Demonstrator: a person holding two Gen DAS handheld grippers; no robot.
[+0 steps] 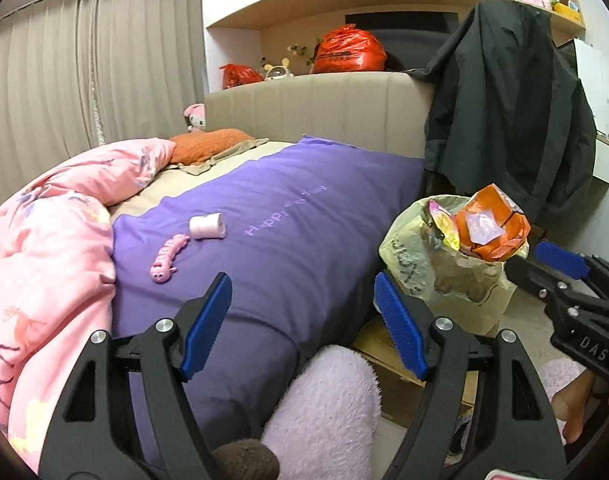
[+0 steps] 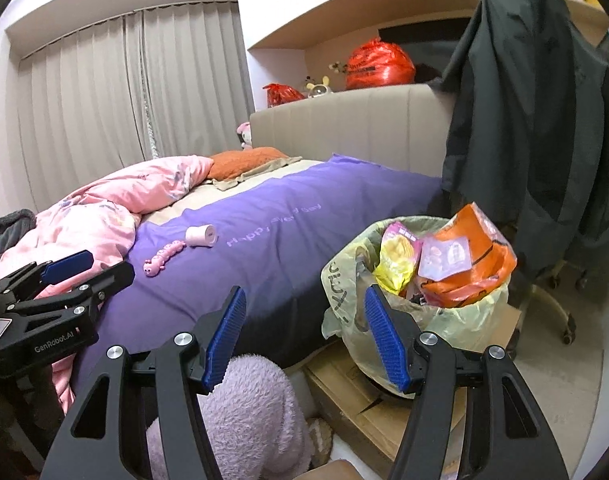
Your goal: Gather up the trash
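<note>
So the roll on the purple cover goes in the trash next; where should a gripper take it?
Grip the pink roll across its curved sides, coming down from above. It lies on its side on the purple cover, flat end facing right, apart from the pink caterpillar toy beside it.

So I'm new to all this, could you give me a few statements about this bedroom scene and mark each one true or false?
1. Both the left gripper and the right gripper hold nothing. True.
2. The pink roll lies on the floor. False: it lies on the purple cover.
3. The trash bag already holds wrappers. True.
4. The dark jacket is spread on the bed. False: it hangs upright beside the bed.
</note>
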